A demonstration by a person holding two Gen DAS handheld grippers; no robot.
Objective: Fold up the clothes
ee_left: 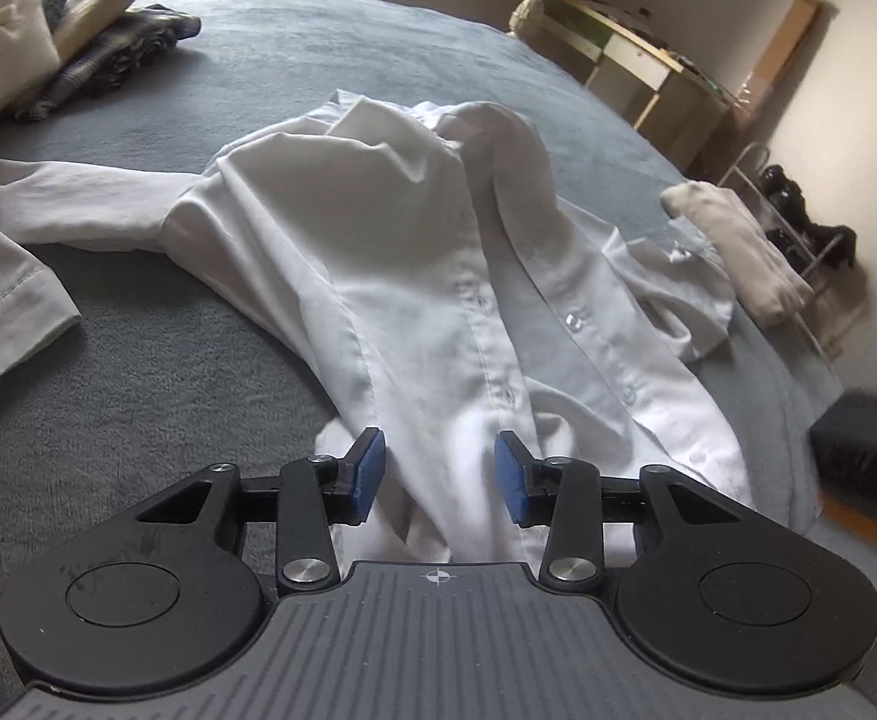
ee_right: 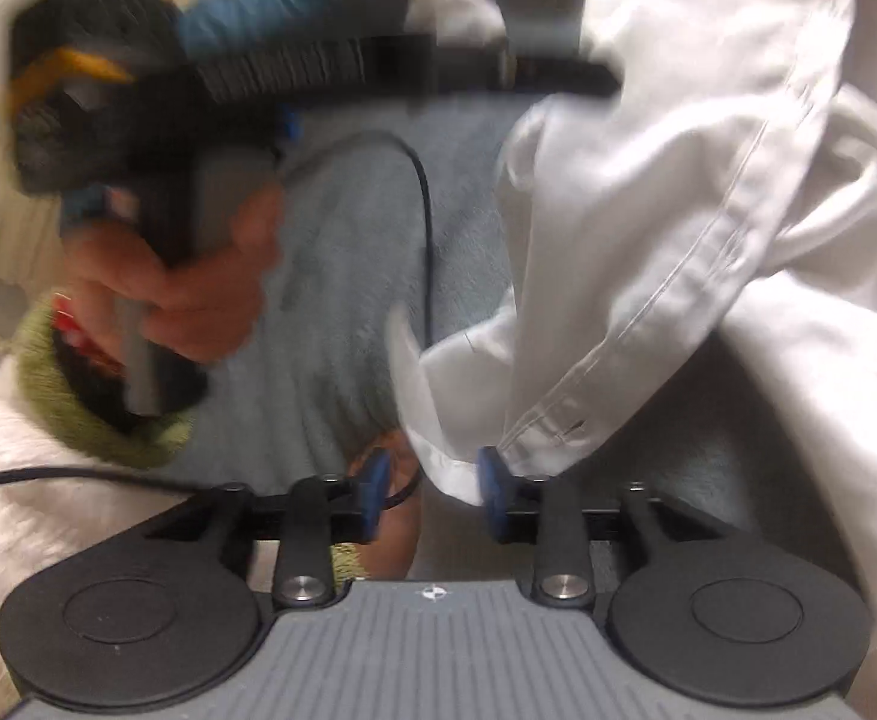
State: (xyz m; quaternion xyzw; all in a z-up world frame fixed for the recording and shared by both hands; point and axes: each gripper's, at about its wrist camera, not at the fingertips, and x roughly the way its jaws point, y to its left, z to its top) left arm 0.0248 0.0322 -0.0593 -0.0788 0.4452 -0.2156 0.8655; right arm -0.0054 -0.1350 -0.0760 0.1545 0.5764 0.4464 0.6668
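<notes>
A white button-up shirt (ee_left: pixel 414 252) lies spread and rumpled on the grey-blue blanket (ee_left: pixel 330 42), collar at the far end, one sleeve (ee_left: pixel 78 192) stretched out to the left. My left gripper (ee_left: pixel 441 474) hovers at the shirt's near hem with its blue pads (ee_left: pixel 372 471) apart; cloth lies between them, not pinched. In the right wrist view the shirt (ee_right: pixel 678 192) hangs bunched on the right, and a hem corner (ee_right: pixel 438 456) rests against one pad of my right gripper (ee_right: pixel 432 489), whose jaws also stand apart. This view is blurred.
A pile of clothes (ee_left: pixel 48 30) sits at the far left and a folded beige cloth (ee_left: pixel 744 252) at the right edge. A shelf (ee_left: pixel 630 54) stands by the wall. A hand (ee_right: pixel 198 282) holds a dark handle, with a black cable (ee_right: pixel 426 210) across the blanket.
</notes>
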